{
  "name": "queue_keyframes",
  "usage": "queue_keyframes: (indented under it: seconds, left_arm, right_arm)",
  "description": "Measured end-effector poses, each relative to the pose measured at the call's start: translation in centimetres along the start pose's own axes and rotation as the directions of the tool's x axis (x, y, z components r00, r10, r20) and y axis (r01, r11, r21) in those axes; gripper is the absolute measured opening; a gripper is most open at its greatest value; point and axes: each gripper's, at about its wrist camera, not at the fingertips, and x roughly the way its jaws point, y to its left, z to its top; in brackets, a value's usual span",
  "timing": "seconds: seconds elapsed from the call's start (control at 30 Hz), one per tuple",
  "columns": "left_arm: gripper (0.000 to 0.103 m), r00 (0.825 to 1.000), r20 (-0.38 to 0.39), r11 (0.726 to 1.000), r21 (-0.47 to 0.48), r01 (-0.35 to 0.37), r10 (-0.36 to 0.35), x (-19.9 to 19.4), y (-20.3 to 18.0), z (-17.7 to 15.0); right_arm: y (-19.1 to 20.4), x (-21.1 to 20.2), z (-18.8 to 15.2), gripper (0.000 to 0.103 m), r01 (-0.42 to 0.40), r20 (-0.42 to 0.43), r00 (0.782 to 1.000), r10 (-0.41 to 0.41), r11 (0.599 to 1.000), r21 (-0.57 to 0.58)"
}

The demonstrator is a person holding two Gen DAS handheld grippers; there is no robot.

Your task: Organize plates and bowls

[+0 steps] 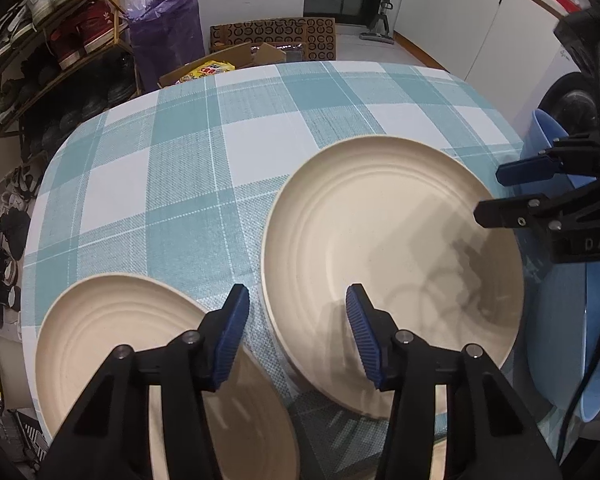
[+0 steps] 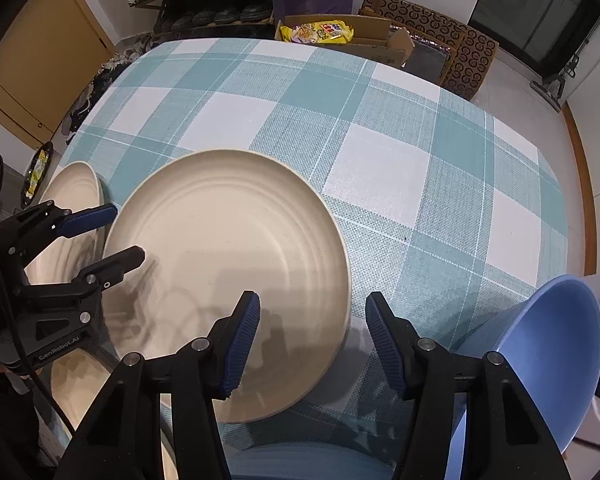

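both grippers, left gripper and right gripper, hang with jaws released astride opposite rims of the large cream plate on the counter, probably to lift it evenly.

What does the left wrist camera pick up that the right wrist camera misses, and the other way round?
Only the left wrist view shows the white cabinets and nearly the whole smaller cream plate. Only the right wrist view shows the wooden door and the open inside of the blue bowl. Both show the large cream plate, the checked tablecloth, the shoe rack, and the left gripper and right gripper, both open, each straddling the large plate's rim.
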Motion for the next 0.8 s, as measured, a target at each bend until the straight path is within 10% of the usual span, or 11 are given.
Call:
queue_keyframes:
  seconds: [0.8]
  left_arm:
    - [0.05, 0.997, -0.062, 0.999, 0.021, 0.041, -0.04, -0.5, -0.9, -1.5]
  right_arm:
    - [1.5, 2.2, -0.6, 0.051, 0.049, -0.073, 0.996, -0.054, 0.997, -0.063]
